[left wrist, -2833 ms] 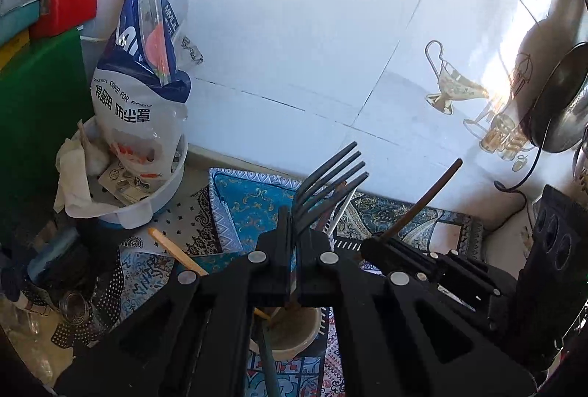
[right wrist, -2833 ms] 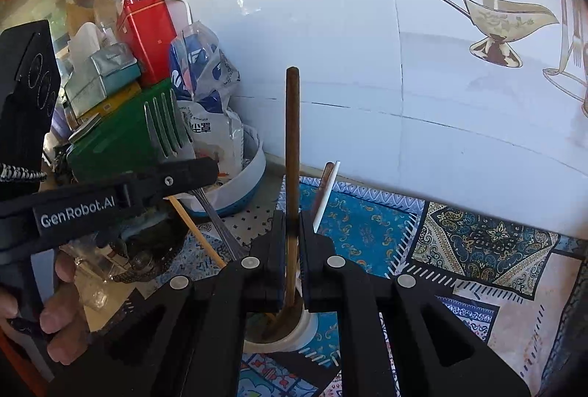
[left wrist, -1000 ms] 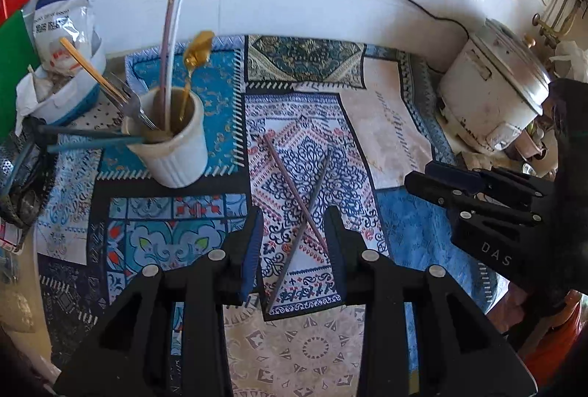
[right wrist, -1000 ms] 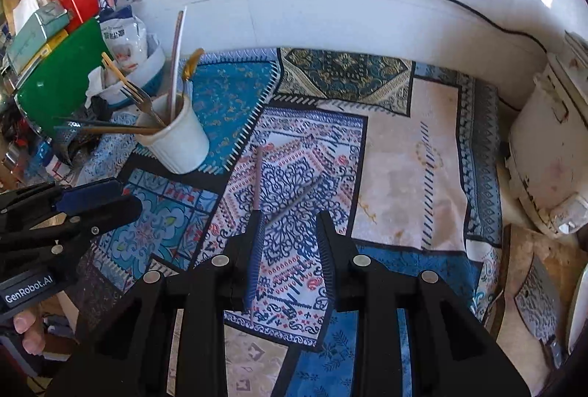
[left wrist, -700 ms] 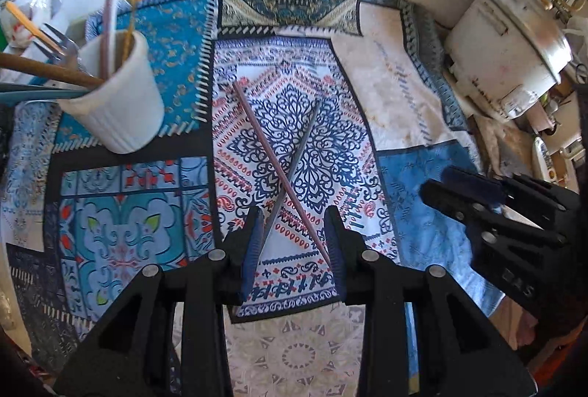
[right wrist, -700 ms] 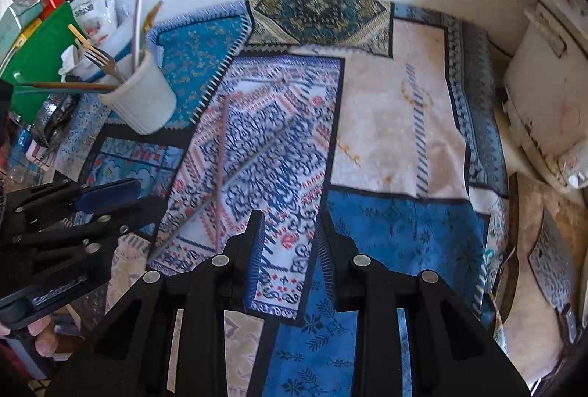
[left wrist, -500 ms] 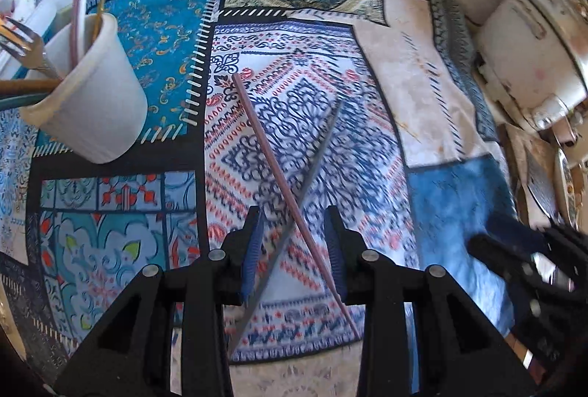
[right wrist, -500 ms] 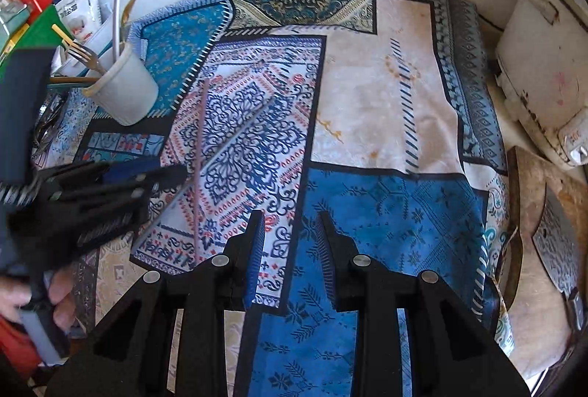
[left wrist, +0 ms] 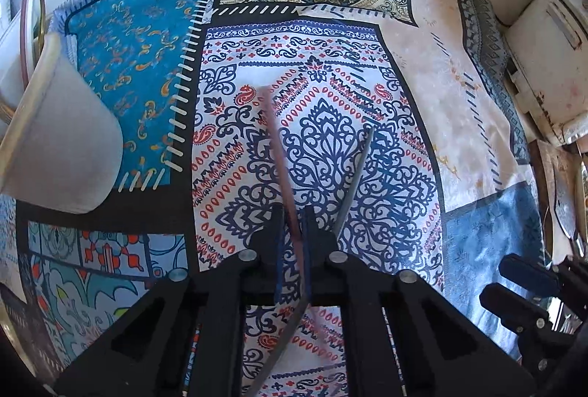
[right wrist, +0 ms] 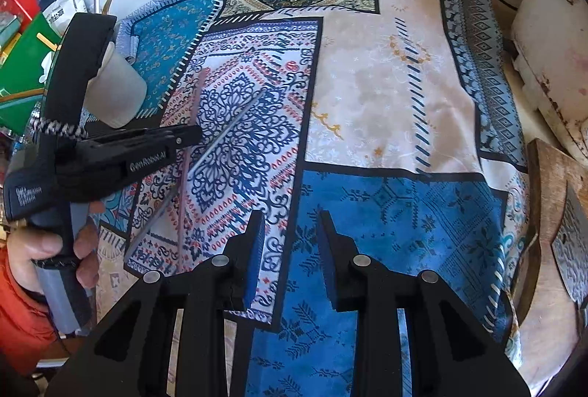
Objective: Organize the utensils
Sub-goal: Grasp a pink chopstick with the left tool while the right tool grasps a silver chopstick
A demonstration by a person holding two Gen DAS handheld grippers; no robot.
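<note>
Left gripper (left wrist: 292, 231) has dropped from above the cup down to the mat and narrowed its jaws around the reddish chopstick (left wrist: 276, 143); contact looks made but I can't confirm a firm pinch. Grey chopstick (left wrist: 354, 176) lies crossed under it on the patterned mat (left wrist: 422, 103). Right gripper (right wrist: 290, 231) hangs spread and empty over the blue patch. Step in hand: picking the loose pair. Next, I'd guess: lift clear without dragging the grey one, then carry to the white cup (left wrist: 62, 147) at left.
</note>
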